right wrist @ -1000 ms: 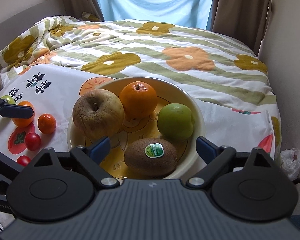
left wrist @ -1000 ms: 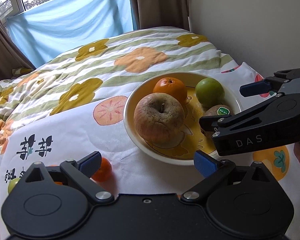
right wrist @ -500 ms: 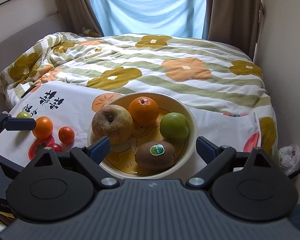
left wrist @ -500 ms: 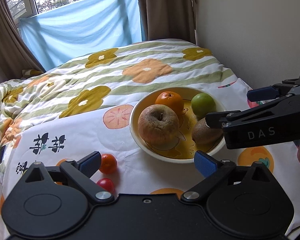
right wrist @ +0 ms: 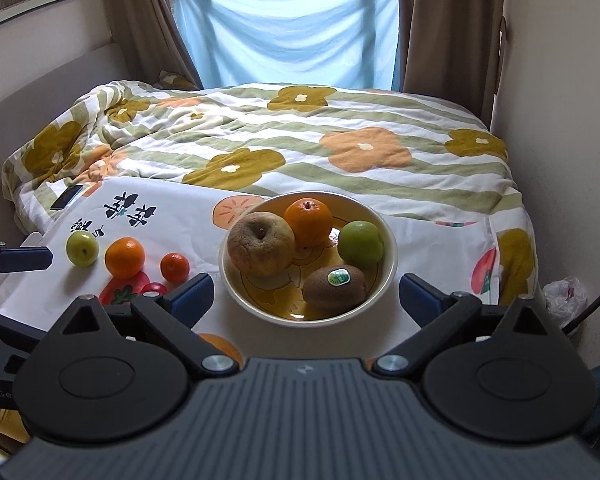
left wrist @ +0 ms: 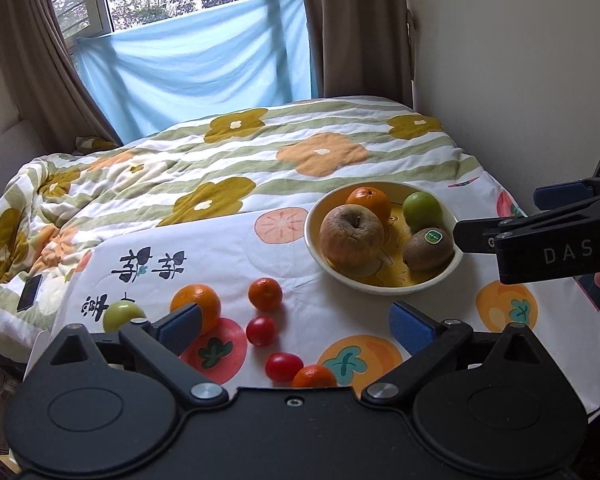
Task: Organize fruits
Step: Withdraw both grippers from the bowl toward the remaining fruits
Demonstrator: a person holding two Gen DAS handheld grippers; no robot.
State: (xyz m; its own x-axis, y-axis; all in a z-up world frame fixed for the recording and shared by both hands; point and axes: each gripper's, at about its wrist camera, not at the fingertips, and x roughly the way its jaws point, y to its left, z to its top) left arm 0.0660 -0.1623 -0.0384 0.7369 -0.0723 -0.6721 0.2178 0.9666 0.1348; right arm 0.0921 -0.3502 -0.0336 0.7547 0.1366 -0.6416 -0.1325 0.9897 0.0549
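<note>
A cream bowl (left wrist: 380, 284) (right wrist: 388, 248) on the fruit-print cloth holds a wrinkled apple (left wrist: 351, 234) (right wrist: 260, 246), an orange (left wrist: 369, 201) (right wrist: 308, 222), a green fruit (left wrist: 422, 210) (right wrist: 360, 243) and a kiwi (left wrist: 428, 250) (right wrist: 334, 286). Loose on the cloth to the left lie a green fruit (left wrist: 118, 316) (right wrist: 82, 248), an orange (left wrist: 198, 300) (right wrist: 125, 257), a mandarin (left wrist: 265, 294) (right wrist: 175, 267) and cherry tomatoes (left wrist: 261, 330). My left gripper (left wrist: 294, 324) is open and empty above the loose fruit. My right gripper (right wrist: 306, 296) is open and empty, held back from the bowl.
The cloth (left wrist: 228, 248) lies on a bed with a flowered quilt (right wrist: 300, 140). A phone (left wrist: 30, 292) lies on the quilt at left. A wall runs close along the right side. A white bag (right wrist: 564, 294) sits on the floor at right.
Both grippers have pulled back and up from the bowl, so more of the bed and the loose fruit shows. Both stay open and empty.
</note>
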